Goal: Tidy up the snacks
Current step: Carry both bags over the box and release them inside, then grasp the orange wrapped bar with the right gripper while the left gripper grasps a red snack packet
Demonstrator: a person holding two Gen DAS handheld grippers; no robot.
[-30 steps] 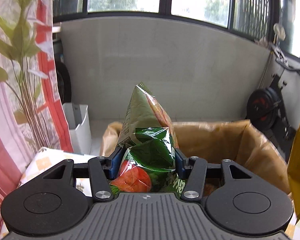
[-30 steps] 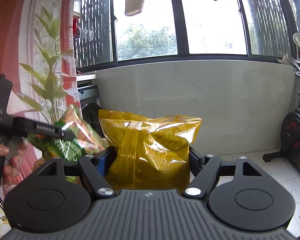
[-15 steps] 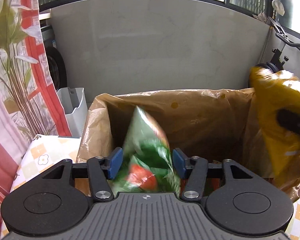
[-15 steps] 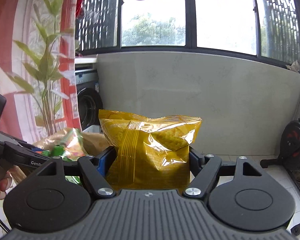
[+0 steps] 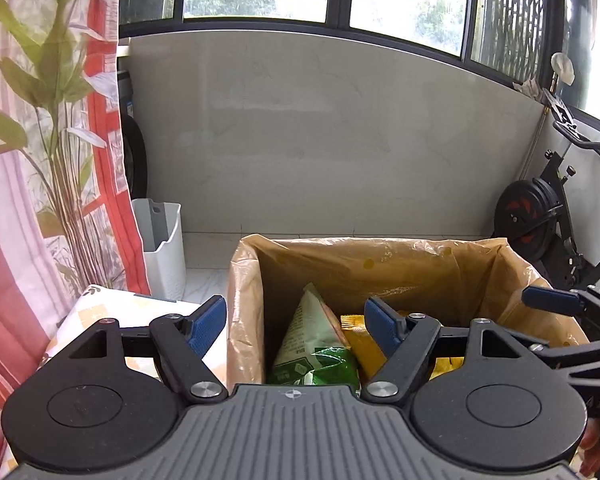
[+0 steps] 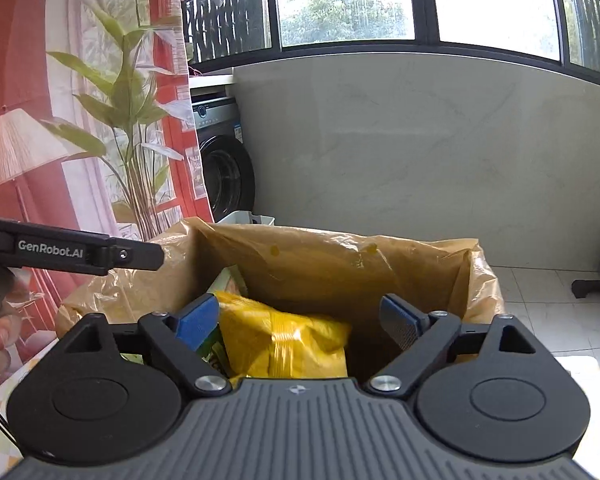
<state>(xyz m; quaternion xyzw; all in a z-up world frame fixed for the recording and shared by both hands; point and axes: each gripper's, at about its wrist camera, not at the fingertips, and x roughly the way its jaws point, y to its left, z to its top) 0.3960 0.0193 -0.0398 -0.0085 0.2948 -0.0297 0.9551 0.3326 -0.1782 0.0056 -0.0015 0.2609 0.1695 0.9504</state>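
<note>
1. Snacks are sitting inside the lined box (image 5: 380, 264): the green snack bag (image 5: 314, 354) is leaning upright at the left, and the yellow snack bag (image 6: 284, 344) is lying just beside it at the right.
2. Left gripper (image 5: 296, 326) is hovering over the box, its jaws having just been opening; they are standing spread, pinching nothing, the green bag lying below them.
3. Right gripper (image 6: 300, 324) is hovering likewise, its jaws having just been opening; they are spread and free of the yellow bag.
4. Both visible bags are looking stowed. Whether more snacks are waiting on the table (image 5: 112, 304) I cannot tell.
</note>
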